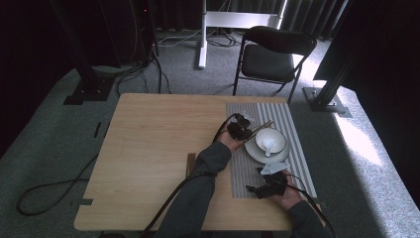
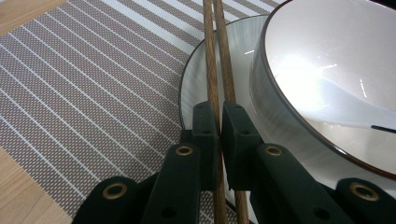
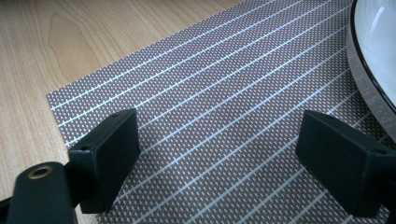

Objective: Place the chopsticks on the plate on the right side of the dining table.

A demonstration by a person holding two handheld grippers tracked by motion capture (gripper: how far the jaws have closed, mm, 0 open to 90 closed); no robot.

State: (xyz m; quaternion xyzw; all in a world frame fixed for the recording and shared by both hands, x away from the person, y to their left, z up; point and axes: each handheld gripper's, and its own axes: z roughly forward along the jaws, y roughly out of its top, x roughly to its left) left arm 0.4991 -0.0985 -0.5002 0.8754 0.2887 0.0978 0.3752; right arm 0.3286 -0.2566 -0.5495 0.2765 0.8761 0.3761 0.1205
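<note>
A: Pinching a pair of wooden chopsticks (image 2: 217, 70), the left gripper (image 2: 219, 122) has its jaws pressed together on the two sticks, which lie side by side across the rim of the saucer (image 2: 194, 79), just beside the white bowl (image 2: 299, 51).

B: And the other one?

A: The right gripper (image 3: 217, 154) hangs with its jaws spread wide over the striped placemat (image 3: 210, 84), with nothing between them, near the front edge of the wooden table (image 1: 148, 148).

B: How should the chopsticks handle?

A: They look light, thin and stiff, so weight is no worry. The risk is probably that two smooth round sticks roll or scissor against each other in a narrow grip.

B: Where is the best hold, then?

A: The present hold takes both sticks together. A grip near their middle would likely balance them best, with both lying flat against the pads.

B: Anything fragile nearby?

A: The bowl holds a white ceramic spoon (image 1: 269, 144), and the sticks pass just beside the bowl's wall, so a swing could knock it.
</note>
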